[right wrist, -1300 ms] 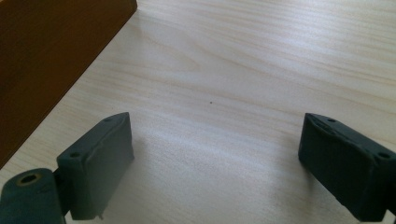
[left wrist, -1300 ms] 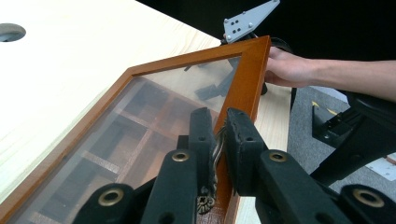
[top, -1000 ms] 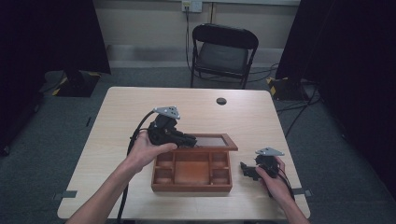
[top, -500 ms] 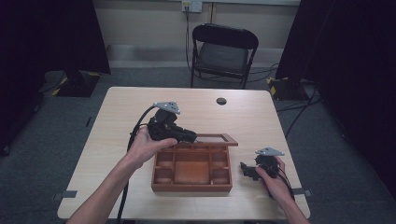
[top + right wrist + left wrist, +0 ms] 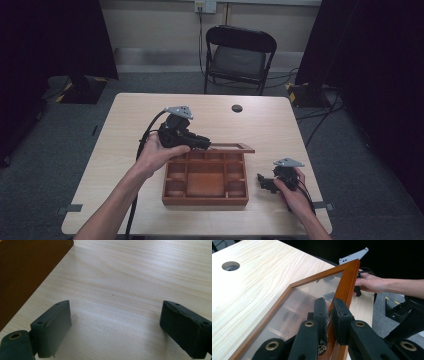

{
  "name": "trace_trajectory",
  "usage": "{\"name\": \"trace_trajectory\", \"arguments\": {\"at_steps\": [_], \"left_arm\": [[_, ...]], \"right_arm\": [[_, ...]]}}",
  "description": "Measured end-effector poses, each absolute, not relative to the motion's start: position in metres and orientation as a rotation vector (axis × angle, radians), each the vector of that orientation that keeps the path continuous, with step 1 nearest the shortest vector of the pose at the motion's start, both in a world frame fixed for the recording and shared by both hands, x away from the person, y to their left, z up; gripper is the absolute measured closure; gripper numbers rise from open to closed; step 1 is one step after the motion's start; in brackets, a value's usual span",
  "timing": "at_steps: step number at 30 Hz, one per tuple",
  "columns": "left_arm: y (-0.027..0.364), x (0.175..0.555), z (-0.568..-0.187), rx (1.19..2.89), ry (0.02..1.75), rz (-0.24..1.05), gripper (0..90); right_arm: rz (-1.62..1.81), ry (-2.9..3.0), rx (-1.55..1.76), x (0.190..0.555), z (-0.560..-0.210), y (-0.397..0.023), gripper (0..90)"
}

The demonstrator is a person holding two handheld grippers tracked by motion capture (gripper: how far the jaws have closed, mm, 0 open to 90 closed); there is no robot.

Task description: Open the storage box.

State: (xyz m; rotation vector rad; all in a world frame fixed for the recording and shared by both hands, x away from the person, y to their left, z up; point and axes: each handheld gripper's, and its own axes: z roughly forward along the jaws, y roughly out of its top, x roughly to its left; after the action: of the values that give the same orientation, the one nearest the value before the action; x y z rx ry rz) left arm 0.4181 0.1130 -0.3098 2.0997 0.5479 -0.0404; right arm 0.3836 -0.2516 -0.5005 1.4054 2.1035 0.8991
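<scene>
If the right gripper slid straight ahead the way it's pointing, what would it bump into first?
Probably the wooden box. In the high view the right gripper rests on the table, its open jaws pointing toward the box's right side. Its own view shows bare tabletop ahead and the box wall at the left, so it might just graze past.

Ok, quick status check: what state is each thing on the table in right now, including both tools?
Wooden box: open, compartments look empty.
Glass lid: raised, gripped at its frame edge.
Left tool: shut on the lid frame.
Right tool: open, holding nothing, low over the table right of the box.
Folding chair: unfolded, unoccupied, beyond the table.
</scene>
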Motion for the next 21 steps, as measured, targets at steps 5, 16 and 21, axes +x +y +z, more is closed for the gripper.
{"name": "trace_trajectory", "arguments": {"at_steps": [5,16,21], "left_arm": [[0.1136,0.4202,-0.3091,2.102,0.537,-0.043,82.2],[0.1145,0.4241,-0.3066,2.095,0.546,-0.045,82.3],[0.1146,0.4261,-0.3052,2.084,0.544,-0.031,82.5]], "right_arm": [[0.899,2.104,1.406,0.3836,-0.5005,-0.2516,9.4],[0.899,2.104,1.405,0.3836,-0.5005,-0.2516,9.4],[0.899,2.104,1.406,0.3836,-0.5005,-0.2516,9.4]]}}
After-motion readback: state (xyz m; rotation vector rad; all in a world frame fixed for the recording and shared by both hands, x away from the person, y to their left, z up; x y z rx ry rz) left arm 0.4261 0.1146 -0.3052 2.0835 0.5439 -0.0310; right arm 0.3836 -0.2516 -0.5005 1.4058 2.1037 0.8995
